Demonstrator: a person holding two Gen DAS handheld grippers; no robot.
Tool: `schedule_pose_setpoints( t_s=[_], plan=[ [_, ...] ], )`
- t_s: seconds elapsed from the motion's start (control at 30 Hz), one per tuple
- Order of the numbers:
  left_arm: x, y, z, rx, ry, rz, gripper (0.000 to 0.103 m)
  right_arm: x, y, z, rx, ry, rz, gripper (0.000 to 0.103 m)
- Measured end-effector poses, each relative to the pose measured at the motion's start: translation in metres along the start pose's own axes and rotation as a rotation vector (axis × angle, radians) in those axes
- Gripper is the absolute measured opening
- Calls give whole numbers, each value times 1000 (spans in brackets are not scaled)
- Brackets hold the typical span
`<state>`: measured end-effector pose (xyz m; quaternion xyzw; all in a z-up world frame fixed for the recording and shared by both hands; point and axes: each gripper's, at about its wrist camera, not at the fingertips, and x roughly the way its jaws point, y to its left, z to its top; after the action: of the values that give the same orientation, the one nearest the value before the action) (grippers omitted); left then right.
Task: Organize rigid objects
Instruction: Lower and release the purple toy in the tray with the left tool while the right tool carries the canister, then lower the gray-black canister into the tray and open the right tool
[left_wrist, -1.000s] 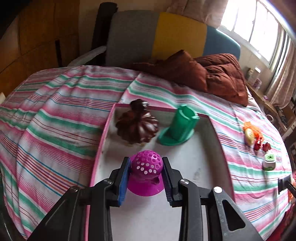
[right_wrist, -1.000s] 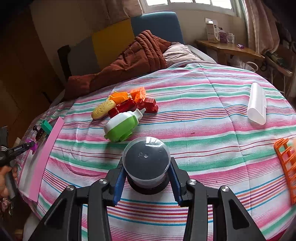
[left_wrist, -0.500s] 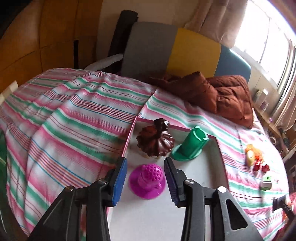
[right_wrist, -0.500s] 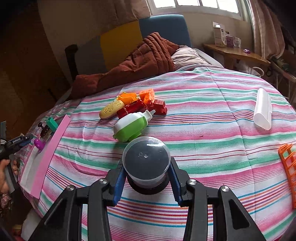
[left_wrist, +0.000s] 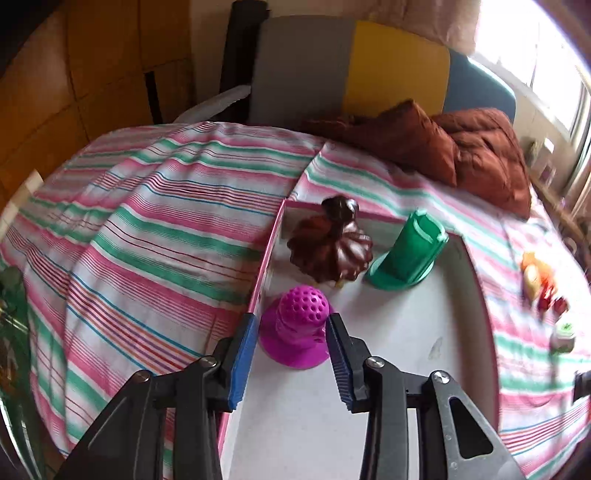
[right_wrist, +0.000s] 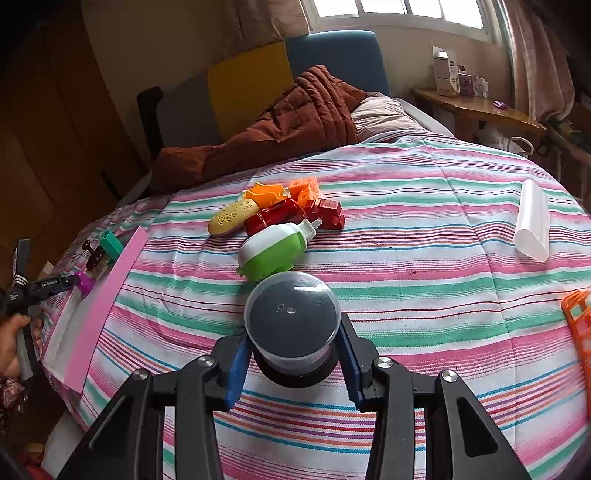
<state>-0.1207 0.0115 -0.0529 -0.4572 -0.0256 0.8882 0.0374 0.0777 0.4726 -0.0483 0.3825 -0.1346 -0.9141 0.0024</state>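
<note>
A magenta perforated piece (left_wrist: 301, 310) stands on the white tray with a pink rim (left_wrist: 406, 332), near its left wall. My left gripper (left_wrist: 291, 321) hovers just in front of it. Its jaws are closing, with the piece's base between the fingertips and gaps at both pads. A brown fluted piece (left_wrist: 328, 251) and a green piece (left_wrist: 410, 254) stand at the tray's far end. My right gripper (right_wrist: 293, 334) is shut on a dark round jar with a clear domed lid (right_wrist: 291, 314), held just above the striped bedspread.
Beyond the jar lie a green-and-white bottle (right_wrist: 273, 247), a yellow piece (right_wrist: 232, 221), and red (right_wrist: 273, 218) and orange pieces (right_wrist: 280, 192). A white tube (right_wrist: 532, 221) lies right, an orange basket (right_wrist: 578, 317) at the right edge. A brown blanket (right_wrist: 295, 118) is bunched behind.
The left gripper let go of the magenta piece, opened wide and drew back, then came close again with its jaws slightly narrower. The right gripper and its jar stayed put.
</note>
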Motion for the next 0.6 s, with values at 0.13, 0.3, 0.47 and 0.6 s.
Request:
schedule_pose_setpoints(
  t_s=[0.13, 0.3, 0.47, 0.6],
  plan=[
    [-15, 1, -9, 7, -25, -55, 39, -3, 4, 2, 4, -5, 7, 44],
    [-33, -2, -30, 23, -40, -168, 39, -3, 24, 8, 14, 8, 41, 44],
    [-48, -4, -43, 28, -63, -296, 40, 7, 65, 14, -24, 47, 91, 44],
    [-60, -6, -54, 15, -85, -331, 41, 16, 108, 21, -81, 55, 149, 44]
  ],
)
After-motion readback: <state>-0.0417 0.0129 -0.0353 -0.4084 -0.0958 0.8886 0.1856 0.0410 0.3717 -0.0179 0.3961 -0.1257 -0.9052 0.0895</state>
